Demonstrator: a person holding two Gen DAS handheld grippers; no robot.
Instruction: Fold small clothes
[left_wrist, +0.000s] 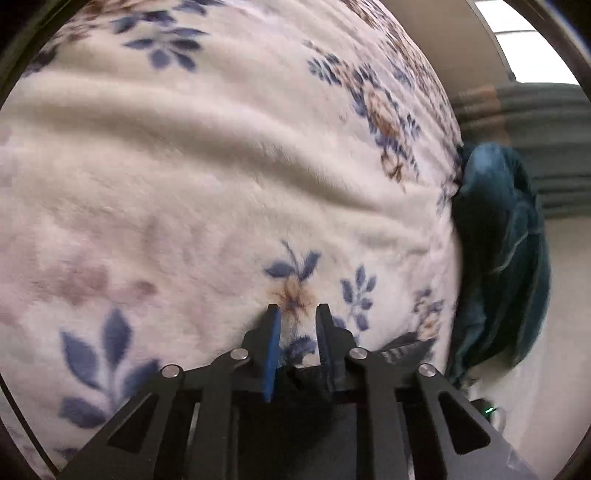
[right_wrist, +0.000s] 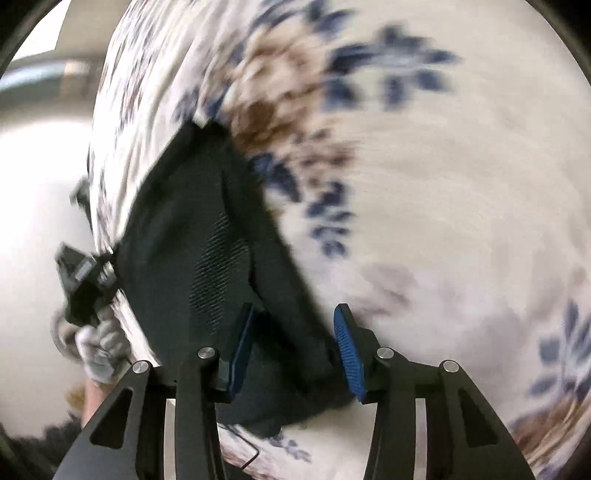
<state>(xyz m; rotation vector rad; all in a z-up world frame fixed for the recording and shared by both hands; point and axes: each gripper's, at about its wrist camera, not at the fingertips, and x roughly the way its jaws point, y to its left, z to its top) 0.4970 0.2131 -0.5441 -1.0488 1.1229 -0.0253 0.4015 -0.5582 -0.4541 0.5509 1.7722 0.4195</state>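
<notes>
Left wrist view: the left gripper (left_wrist: 297, 314) hovered over the cream fleece blanket with blue and brown flowers (left_wrist: 207, 177), jaws slightly parted and empty; the dark teal garment (left_wrist: 498, 258) hung bunched at the blanket's right edge. Right wrist view, blurred: the right gripper (right_wrist: 293, 332) had its jaws wide apart astride the garment's near end, not clamping it. Only this view showed the cloth's mesh panel (right_wrist: 218, 266) and a gloved hand (right_wrist: 99, 350) at the blanket's left edge.
</notes>
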